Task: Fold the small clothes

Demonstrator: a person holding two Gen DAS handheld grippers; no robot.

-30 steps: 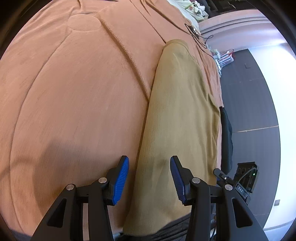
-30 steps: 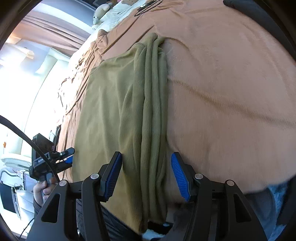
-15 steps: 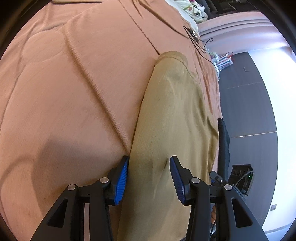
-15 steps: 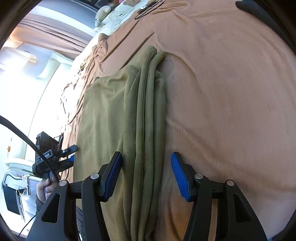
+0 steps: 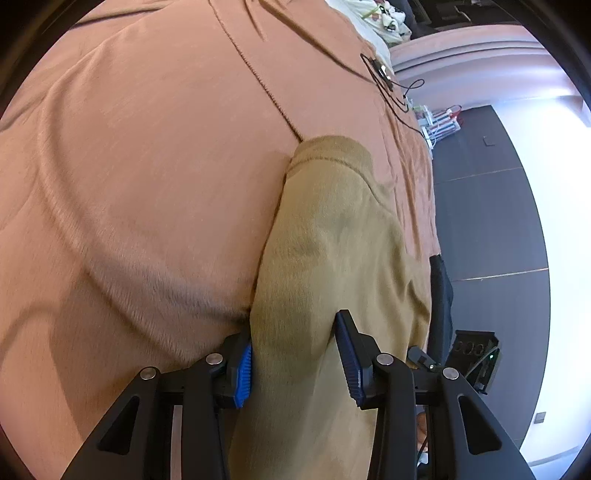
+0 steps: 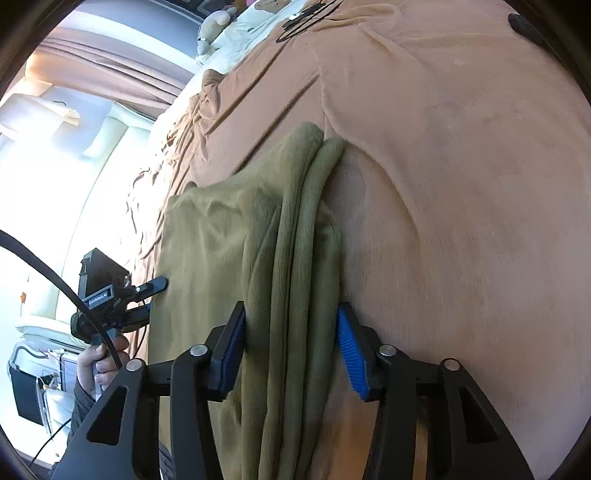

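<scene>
An olive-tan garment (image 5: pixel 332 258) lies folded lengthwise on a brown blanket (image 5: pixel 147 166). My left gripper (image 5: pixel 295 363) is open and straddles the garment's smooth folded edge, with its blue pads on either side of the cloth. In the right wrist view the garment (image 6: pixel 221 258) shows several stacked rolled edges (image 6: pixel 306 258) along its right side. My right gripper (image 6: pixel 291 345) is open and straddles those rolled edges. The left gripper (image 6: pixel 155 286) shows at the garment's far left edge in the right wrist view.
The brown blanket (image 6: pixel 461 184) covers a bed. A black cable (image 5: pixel 388 85) lies on it far off. A dark floor (image 5: pixel 487 221) drops away beside the bed. Pale bedding and a soft toy (image 6: pixel 218 22) lie at the far end.
Both grippers have moved forward along the garment, so the cloth edges now sit deeper between their open pads. The garment lies as before.
</scene>
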